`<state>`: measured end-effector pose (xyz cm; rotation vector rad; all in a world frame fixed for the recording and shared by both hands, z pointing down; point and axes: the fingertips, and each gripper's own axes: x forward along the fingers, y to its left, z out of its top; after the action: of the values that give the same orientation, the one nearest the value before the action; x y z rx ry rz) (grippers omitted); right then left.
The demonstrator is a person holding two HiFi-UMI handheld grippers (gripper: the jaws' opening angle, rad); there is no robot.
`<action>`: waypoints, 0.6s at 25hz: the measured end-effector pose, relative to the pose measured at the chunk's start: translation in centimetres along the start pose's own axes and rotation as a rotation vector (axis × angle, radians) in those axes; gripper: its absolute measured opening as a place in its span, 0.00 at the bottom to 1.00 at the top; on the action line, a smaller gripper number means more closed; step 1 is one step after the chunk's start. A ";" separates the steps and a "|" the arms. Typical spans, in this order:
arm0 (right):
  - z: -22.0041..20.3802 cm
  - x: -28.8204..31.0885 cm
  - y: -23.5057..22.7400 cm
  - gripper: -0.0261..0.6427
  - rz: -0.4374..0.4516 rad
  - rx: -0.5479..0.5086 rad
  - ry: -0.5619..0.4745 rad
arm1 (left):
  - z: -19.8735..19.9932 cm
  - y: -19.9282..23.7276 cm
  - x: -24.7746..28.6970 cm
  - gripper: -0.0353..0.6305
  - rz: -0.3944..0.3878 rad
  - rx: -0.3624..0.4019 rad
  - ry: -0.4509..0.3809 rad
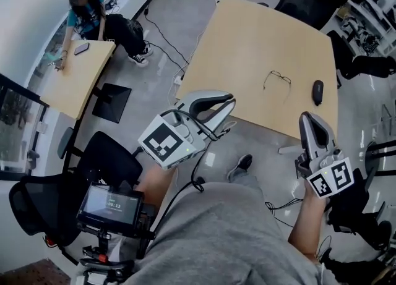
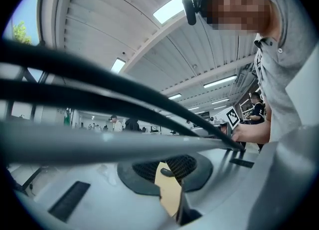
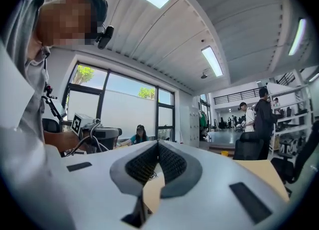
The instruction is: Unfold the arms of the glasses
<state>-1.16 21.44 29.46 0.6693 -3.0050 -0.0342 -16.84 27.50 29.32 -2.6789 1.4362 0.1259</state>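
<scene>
Pale wooden bench [image 1: 247, 49], head view, standing on a grey floor [image 1: 158, 101]. Toward the picture's right side of its top lie thin-framed glasses [image 1: 276, 80] and, just to their right but apart from them, a dark oval mouse [image 1: 317, 91] (both closer to the near edge than to the far one). A smaller bench [image 1: 65, 89] at the left carries a small dark flat device [image 1: 81, 48]. Black cables [image 1: 166, 46] trail over the floor between the two.
</scene>
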 end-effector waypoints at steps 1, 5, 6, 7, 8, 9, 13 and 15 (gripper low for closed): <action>0.2 -0.5 0.8 0.05 -0.003 -0.022 0.012 | 0.4 -0.7 -0.4 0.09 -0.011 0.005 -0.012; 0.3 -4.3 2.5 0.05 -0.004 -0.060 0.032 | 0.8 -4.8 -0.6 0.09 -0.020 0.018 -0.014; 0.3 -5.7 2.6 0.05 -0.004 -0.062 0.030 | 0.8 -6.1 -0.2 0.09 -0.020 0.020 -0.013; 0.3 -6.9 2.6 0.05 -0.003 -0.064 0.030 | 0.8 -7.2 0.1 0.09 -0.019 0.021 -0.012; 0.3 -7.7 2.6 0.05 -0.002 -0.064 0.031 | 0.8 -7.9 0.3 0.09 -0.019 0.020 -0.011; 0.3 -8.1 2.7 0.05 0.000 -0.063 0.033 | 0.8 -8.3 0.5 0.09 -0.020 0.018 -0.008; 0.4 -9.4 3.3 0.05 0.001 -0.053 0.051 | 0.5 -9.1 0.5 0.09 -0.008 -0.011 0.021; 0.6 -11.2 3.0 0.05 0.000 -0.050 0.054 | 0.3 -10.8 1.2 0.09 -0.010 -0.021 0.035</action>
<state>7.64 28.90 28.38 0.6539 -2.9422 -0.0894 -7.21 32.50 29.45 -2.7181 1.4387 0.0948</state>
